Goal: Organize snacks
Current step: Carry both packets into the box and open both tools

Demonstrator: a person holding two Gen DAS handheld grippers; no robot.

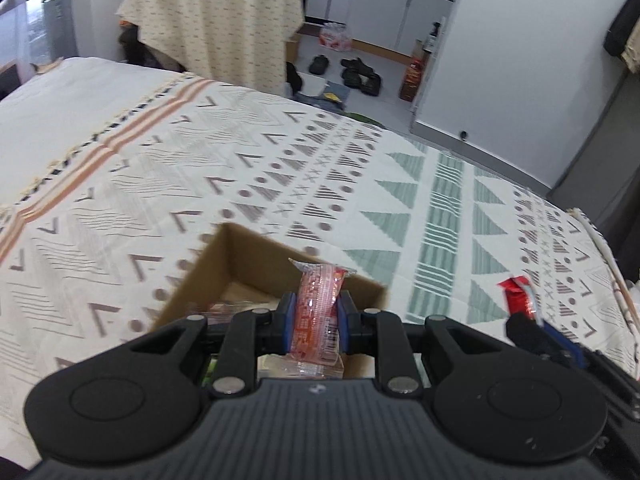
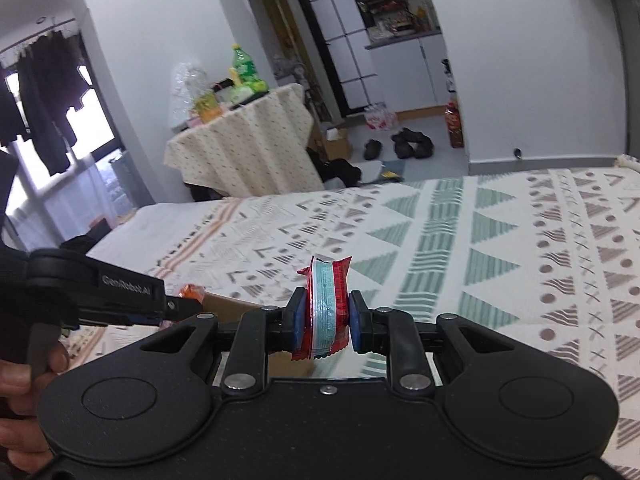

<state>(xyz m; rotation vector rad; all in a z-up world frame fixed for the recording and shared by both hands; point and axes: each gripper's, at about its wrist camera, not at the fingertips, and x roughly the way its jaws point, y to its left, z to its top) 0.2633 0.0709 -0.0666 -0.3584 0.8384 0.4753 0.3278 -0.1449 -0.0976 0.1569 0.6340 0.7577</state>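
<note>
My left gripper (image 1: 317,316) fills the bottom of the left wrist view, blue pads clamped on a pink translucent snack packet (image 1: 318,312) that stands upright between them. Directly behind it, lower centre of frame, sits the open cardboard box (image 1: 236,256) on the patterned bedspread (image 1: 280,168). More wrappers show inside the box near its lower left wall, too blurred to identify.

My right gripper (image 2: 328,316) is likewise closed, gripping a red packet with a pale blue stripe (image 2: 329,304), held upright, lower centre of the right wrist view. In the left wrist view that same red packet (image 1: 518,294) pokes up at the lower right edge, off to the side of the box and above the bedspread.

Right wrist view, left edge: the left gripper (image 2: 176,305) comes in from the side with a hand (image 2: 24,392) on its handle. An orange-pink bit of wrapper shows at its tip, probably the pink packet. The box edge (image 2: 228,302) is just behind it.
</note>
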